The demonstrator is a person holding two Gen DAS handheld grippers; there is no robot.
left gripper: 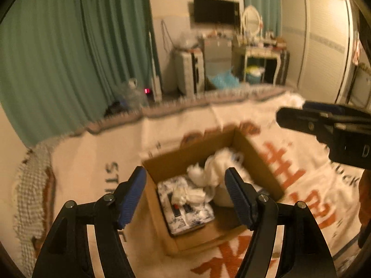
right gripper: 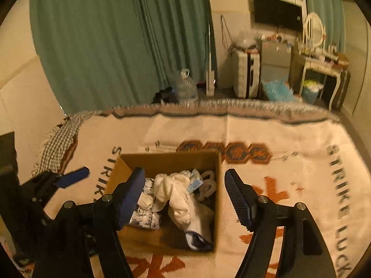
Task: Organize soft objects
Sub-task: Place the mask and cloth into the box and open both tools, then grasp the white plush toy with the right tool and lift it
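Left claw [left gripper: 185, 194], right claw [right gripper: 184, 195]: both spread apart, empty, above cardboard box [right gripper: 218, 185]; blanket [right gripper: 301, 162] bare around box rim.

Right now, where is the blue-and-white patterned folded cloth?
The blue-and-white patterned folded cloth lies inside the brown cardboard box, left side in the right wrist view, beside the white fluffy garment.

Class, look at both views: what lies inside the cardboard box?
Inside the cardboard box: a white fluffy garment, a blue-and-white patterned cloth and a tagged white item. The box floor beneath them is mostly covered.
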